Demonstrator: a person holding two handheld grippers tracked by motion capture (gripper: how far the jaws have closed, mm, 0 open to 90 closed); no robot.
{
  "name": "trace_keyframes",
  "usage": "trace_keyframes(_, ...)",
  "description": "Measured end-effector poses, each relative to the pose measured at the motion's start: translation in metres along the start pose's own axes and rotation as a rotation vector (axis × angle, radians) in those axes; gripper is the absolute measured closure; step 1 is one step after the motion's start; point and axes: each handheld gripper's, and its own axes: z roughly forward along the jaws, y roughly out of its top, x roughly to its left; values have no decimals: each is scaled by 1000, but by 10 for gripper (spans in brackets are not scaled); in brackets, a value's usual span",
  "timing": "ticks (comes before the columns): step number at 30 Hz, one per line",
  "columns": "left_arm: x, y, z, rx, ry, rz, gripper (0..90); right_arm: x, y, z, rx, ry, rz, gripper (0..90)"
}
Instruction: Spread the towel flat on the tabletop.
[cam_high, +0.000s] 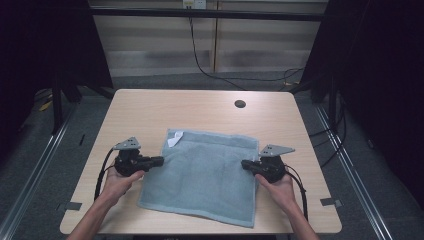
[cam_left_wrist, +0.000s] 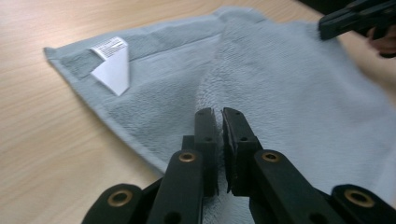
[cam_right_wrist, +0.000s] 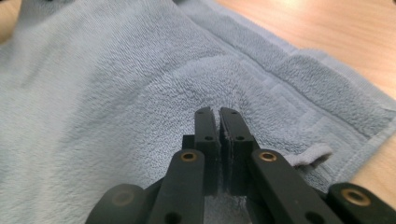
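A grey-blue towel (cam_high: 202, 172) lies flat on the wooden table (cam_high: 150, 107), with a white label (cam_high: 175, 138) folded over at its far left corner. My left gripper (cam_high: 161, 160) sits at the towel's left edge. In the left gripper view its jaws (cam_left_wrist: 218, 112) are shut, and a ridge of towel (cam_left_wrist: 289, 84) puckers up into them. My right gripper (cam_high: 244, 163) is at the towel's right edge. Its jaws (cam_right_wrist: 217, 111) are shut too, pinching a raised fold of towel (cam_right_wrist: 93, 93). The two grippers point toward each other.
A round cable hole (cam_high: 240, 104) sits near the table's far edge. Bare tabletop surrounds the towel on all sides. A small hanging loop (cam_right_wrist: 310, 154) lies on the towel's hem beside my right jaws. The right gripper's tip (cam_left_wrist: 355, 18) appears at the top right of the left gripper view.
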Motion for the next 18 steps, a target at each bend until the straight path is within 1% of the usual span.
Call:
trace_keyframes(1, -2, 0, -2, -7, 0, 0, 854, 1, 1, -4, -12, 13, 0, 876)
trace_keyframes(2, -5, 0, -6, -15, -13, -7, 856, 2, 1, -7, -19, 18, 2, 878)
trace_keyframes(3, -8, 0, -10, -26, -28, -4, 856, 4, 2, -11, -21, 23, 2, 879)
trace_keyframes(5, -18, -1, -19, -35, -33, 12, 856, 10, 2, -21, -38, 53, 11, 880)
trace_keyframes(6, -24, -4, -24, -38, -48, 9, 856, 14, 1, -26, -39, 64, 7, 880)
trace_keyframes(7, -32, -9, -30, -33, -64, 32, 856, 18, 0, -31, -34, 75, 7, 880)
trace_keyframes(8, -38, -13, -32, -26, -68, 40, 856, 24, -4, -37, -24, 83, -6, 880)
trace_keyframes(9, -45, -20, -36, -11, -68, 52, 856, 27, -8, -40, -16, 91, -8, 880)
trace_keyframes(11, -52, -33, -41, 4, -91, 42, 855, 35, -19, -48, -1, 109, -9, 880)
trace_keyframes(12, -55, -39, -43, 14, -95, 38, 854, 38, -26, -51, 8, 117, 1, 880)
trace_keyframes(13, -57, -46, -46, 18, -123, 20, 853, 42, -32, -55, 14, 128, 4, 879)
trace_keyframes(14, -60, -52, -48, 14, -148, 11, 850, 45, -37, -59, 18, 144, 0, 879)
trace_keyframes(15, -63, -56, -50, 26, -154, 14, 849, 48, -42, -63, 23, 161, 4, 879)
trace_keyframes(17, -70, -64, -51, 59, -184, 29, 835, 56, -51, -70, 36, 184, 3, 877)
trace_keyframes(18, -72, -66, -51, 66, -195, 30, 817, 60, -55, -72, 56, 187, -1, 872)
